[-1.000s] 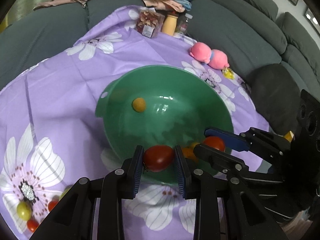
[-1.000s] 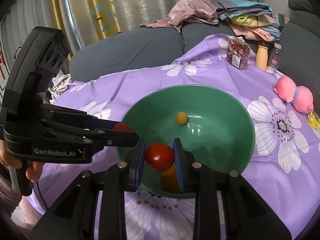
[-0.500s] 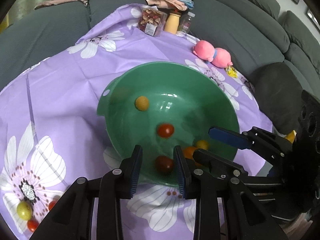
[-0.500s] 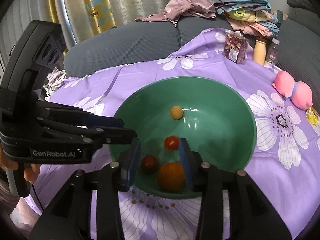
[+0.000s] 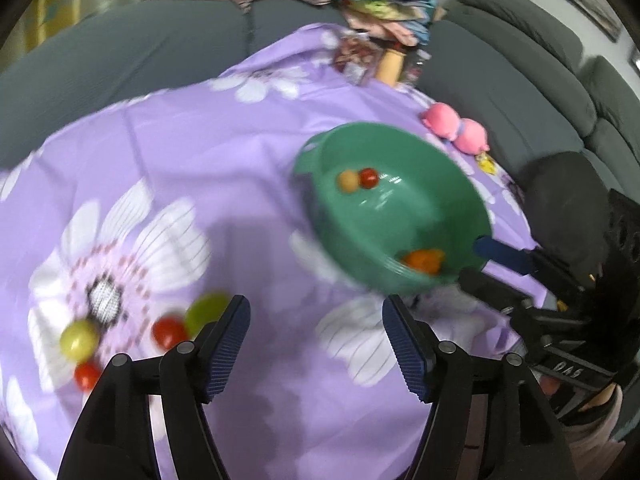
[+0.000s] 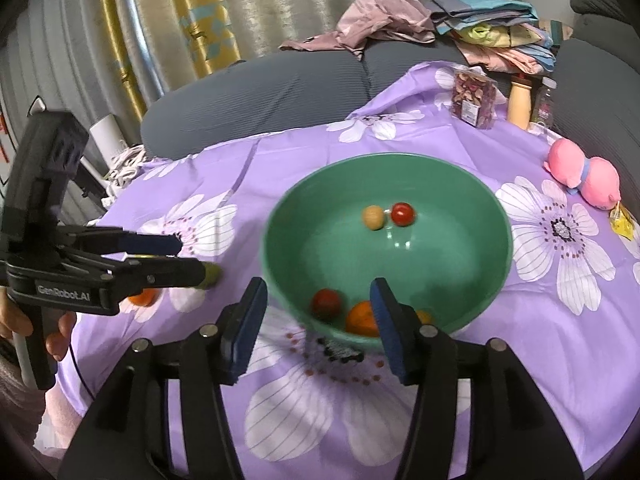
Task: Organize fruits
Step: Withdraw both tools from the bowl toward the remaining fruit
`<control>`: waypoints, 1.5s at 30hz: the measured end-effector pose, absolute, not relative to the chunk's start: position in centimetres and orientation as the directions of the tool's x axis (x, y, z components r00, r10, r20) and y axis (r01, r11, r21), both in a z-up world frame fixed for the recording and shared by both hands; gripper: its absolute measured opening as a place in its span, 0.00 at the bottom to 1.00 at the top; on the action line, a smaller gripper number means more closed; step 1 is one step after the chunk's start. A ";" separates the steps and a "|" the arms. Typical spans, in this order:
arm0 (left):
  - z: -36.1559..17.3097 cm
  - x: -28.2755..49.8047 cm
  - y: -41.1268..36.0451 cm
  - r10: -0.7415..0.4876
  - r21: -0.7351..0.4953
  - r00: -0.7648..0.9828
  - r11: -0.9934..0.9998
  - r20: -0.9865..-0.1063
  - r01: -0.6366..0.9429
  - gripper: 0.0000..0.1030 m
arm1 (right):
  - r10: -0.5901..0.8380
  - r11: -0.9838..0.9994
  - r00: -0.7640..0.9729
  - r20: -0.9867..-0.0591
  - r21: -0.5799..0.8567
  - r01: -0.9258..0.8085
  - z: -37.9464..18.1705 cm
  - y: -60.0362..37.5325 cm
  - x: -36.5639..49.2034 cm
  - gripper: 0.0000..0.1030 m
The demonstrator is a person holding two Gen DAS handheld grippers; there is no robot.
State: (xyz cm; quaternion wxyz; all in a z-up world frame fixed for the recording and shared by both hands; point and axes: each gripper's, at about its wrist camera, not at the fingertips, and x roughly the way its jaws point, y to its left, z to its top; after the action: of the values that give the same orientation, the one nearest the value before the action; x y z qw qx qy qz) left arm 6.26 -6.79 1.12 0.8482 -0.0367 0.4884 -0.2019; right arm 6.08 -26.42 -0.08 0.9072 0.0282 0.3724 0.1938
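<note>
Fingers (image 6: 256, 322) of both grippers opening, empty — purple flowered cloth (image 6: 460, 152), grey sofa (image 6: 260, 92) behind.

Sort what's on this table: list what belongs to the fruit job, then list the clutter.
Job:
green bowl
tomatoes and orange inside the bowl
loose fruits on the cloth

Lying about:
pink plush toy
snack packet
bottles
heap of clothes on the sofa

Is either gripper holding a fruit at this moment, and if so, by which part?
Nothing is held. The left gripper and right gripper both have their jaws opening with nothing between the pads; the fruits lie in the green bowl or on the cloth.
</note>
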 end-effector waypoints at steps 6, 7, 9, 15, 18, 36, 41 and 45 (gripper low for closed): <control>-0.5 4.3 -3.6 -0.334 -0.264 0.429 0.940 -0.839 0.217 0.68 | 0.389 0.911 0.641 -0.661 0.176 -0.372 0.6 -24.8 4.7 0.56; -0.6 3.9 -3.1 -0.333 -0.268 0.429 0.941 -0.840 0.206 0.68 | 0.394 0.908 0.640 -0.660 0.171 -0.382 0.8 -24.4 4.3 0.56; -0.7 3.3 -2.3 -0.329 -0.275 0.432 0.944 -0.840 0.184 0.68 | 0.400 0.903 0.636 -0.659 0.164 -0.398 1.0 -23.8 3.9 0.57; -1.0 1.8 -0.3 -0.322 -0.289 0.443 0.947 -0.836 0.144 0.78 | 0.419 0.884 0.612 -0.671 0.147 -0.444 1.0 -21.8 2.9 0.57; -1.1 1.2 0.3 -0.323 -0.298 0.454 0.946 -0.830 0.128 0.90 | 0.427 0.873 0.596 -0.680 0.139 -0.467 0.8 -20.7 2.5 0.59; -2.2 -0.7 2.8 -0.336 -0.333 0.448 0.939 -0.829 0.088 0.90 | 0.441 0.827 0.523 -0.730 0.104 -0.552 -0.3 -15.9 1.1 0.63; -2.4 -0.8 3.3 -0.347 -0.346 0.446 0.934 -0.825 0.085 0.90 | 0.440 0.820 0.509 -0.740 0.101 -0.563 -0.5 -15.2 1.1 0.63; -2.7 -0.8 3.6 -0.355 -0.356 0.443 0.931 -0.823 0.084 0.90 | 0.438 0.816 0.496 -0.750 0.100 -0.569 -0.8 -14.7 1.2 0.63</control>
State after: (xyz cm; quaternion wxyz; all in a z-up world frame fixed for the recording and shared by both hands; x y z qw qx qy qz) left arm -0.76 3.61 -2.67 0.8390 -0.1325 0.5113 -0.1307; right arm 1.20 -14.68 -0.83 0.8612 -0.0805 0.4080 0.2923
